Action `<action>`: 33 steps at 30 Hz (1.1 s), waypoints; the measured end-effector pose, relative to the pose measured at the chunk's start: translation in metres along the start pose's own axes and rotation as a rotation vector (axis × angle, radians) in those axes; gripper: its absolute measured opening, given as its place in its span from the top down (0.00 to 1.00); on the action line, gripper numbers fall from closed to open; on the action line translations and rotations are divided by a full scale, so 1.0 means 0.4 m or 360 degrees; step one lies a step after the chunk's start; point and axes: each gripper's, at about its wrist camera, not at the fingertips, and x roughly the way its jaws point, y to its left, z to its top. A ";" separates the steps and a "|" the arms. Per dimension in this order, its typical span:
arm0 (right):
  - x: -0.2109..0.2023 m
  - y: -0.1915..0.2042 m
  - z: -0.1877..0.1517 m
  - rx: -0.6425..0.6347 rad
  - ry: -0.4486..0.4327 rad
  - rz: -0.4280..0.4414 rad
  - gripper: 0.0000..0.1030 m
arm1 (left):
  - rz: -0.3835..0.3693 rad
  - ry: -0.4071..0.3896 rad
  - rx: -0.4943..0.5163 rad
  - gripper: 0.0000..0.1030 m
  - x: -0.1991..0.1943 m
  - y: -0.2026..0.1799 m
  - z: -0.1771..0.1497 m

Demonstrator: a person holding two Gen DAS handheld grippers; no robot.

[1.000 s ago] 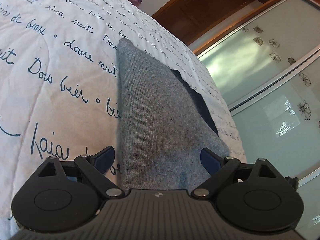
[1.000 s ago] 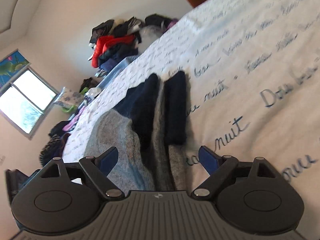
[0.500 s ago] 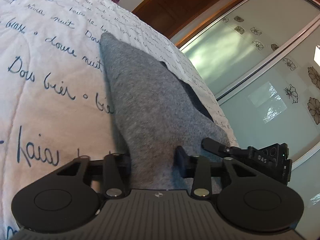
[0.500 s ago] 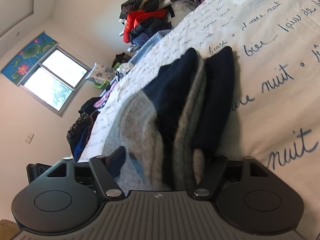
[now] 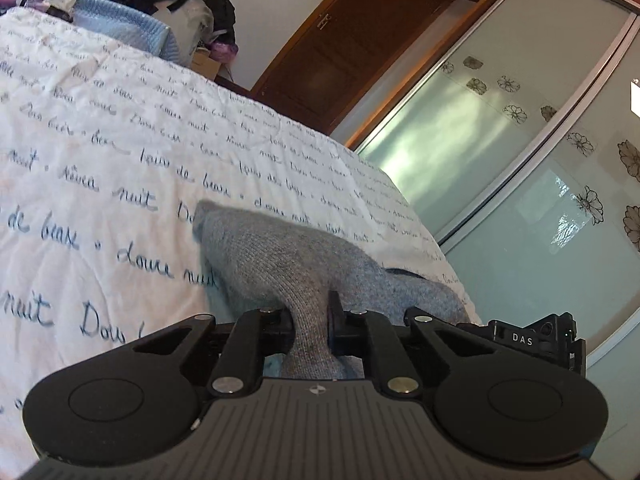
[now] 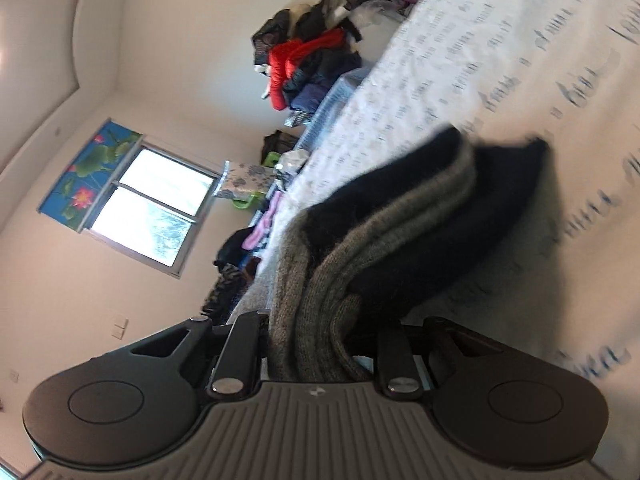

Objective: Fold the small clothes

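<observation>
Both hand-held grippers closing, pinching the knit socks

The left hand-held gripper view shows only the grey sock; the right hand-held gripper view reveals navy toes.

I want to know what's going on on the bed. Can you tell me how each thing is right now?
left gripper: jaws closing, grey knit pinched between them.
right gripper: jaws closing, bunched grey and dark knit between them.
grey and navy garment: partly lifted off the bed, gathered at both grippers, not yet folded flat.
bedspread: spread flat, a little wrinkled.
pile of clothes: heaped up, unfolded.
window: looks shut, bright daylight outside.
</observation>
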 end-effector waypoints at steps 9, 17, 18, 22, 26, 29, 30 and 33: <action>0.096 0.217 0.185 -0.0367 -0.0171 -0.0047 0.81 | 0.0105 -0.0236 0.0275 0.88 -0.037 -0.086 0.247; 0.115 0.188 0.074 -0.0444 -0.0065 -0.0043 0.82 | 0.0175 0.0029 0.0210 0.87 -0.064 0.006 0.074; 0.121 0.158 0.042 -0.0393 0.0003 -0.0075 0.82 | 0.0201 0.0092 0.0190 0.87 -0.059 0.028 0.031; 0.135 0.045 -0.095 -0.0193 0.0235 -0.0168 0.82 | 0.0221 0.0276 -0.0004 0.87 -0.052 0.120 -0.103; 0.110 -0.016 -0.162 -0.0046 0.0252 -0.0192 0.81 | 0.0209 0.0289 -0.0148 0.86 -0.063 0.188 -0.144; 0.092 -0.042 -0.168 0.0050 0.0239 -0.0189 0.77 | 0.0186 0.0287 -0.0226 0.79 -0.072 0.215 -0.143; 0.086 -0.045 -0.172 0.0046 0.0245 -0.0187 0.73 | 0.0201 0.0278 -0.0221 0.74 -0.078 0.215 -0.145; 0.069 -0.033 -0.194 0.0006 0.0255 -0.0178 0.63 | 0.0167 0.0266 -0.0212 0.58 -0.099 0.208 -0.164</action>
